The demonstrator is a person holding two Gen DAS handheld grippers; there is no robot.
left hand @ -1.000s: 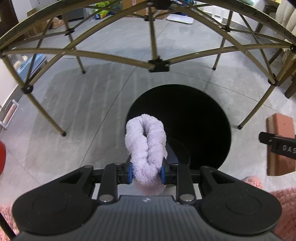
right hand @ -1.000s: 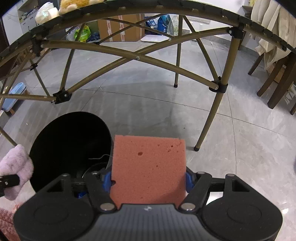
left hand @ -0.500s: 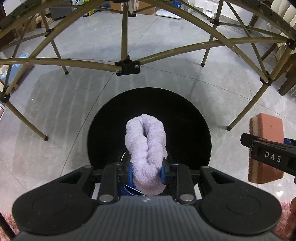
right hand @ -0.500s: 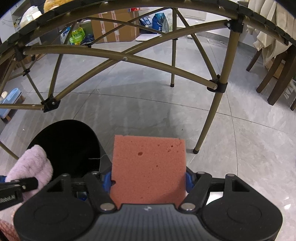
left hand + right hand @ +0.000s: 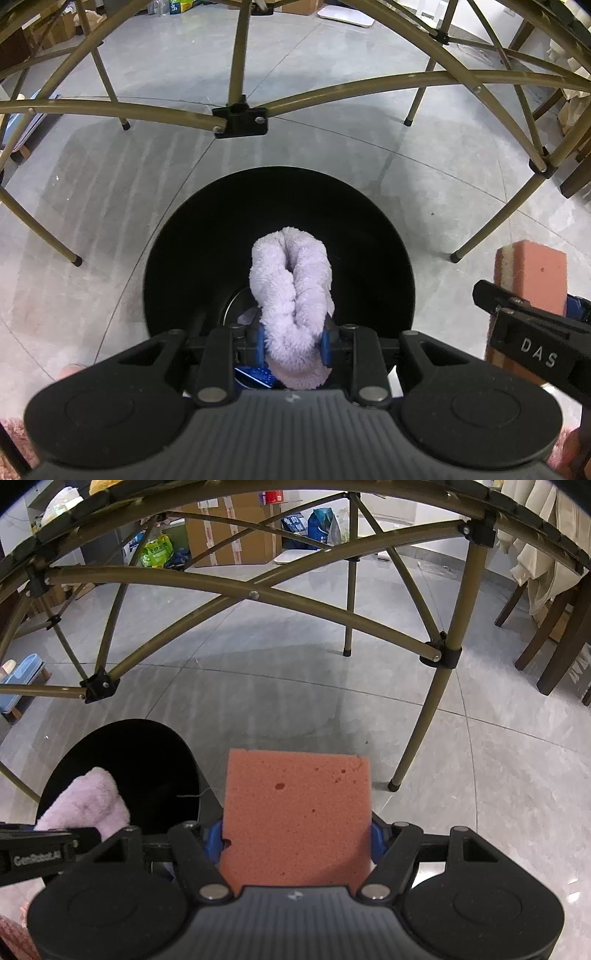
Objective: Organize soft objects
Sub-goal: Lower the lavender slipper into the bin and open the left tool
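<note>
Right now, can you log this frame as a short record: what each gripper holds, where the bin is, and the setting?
left gripper: jaws shut on a fluffy lilac cloth, above the bin's opening
right gripper: jaws shut on a pink sponge, beside the bin, over the floor
bin: black, round, on the floor; contents too dark to identify
setting: grey tiled floor under a folding table frame

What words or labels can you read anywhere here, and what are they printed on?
"DAS": white letters on the right gripper arm, seen from the left wrist view.
"GenRobot.AI": blurred, likely reading, on the left gripper arm, seen from the right wrist view.
Print on the green bag, blue bags and cardboard boxes: too small to read.
</note>
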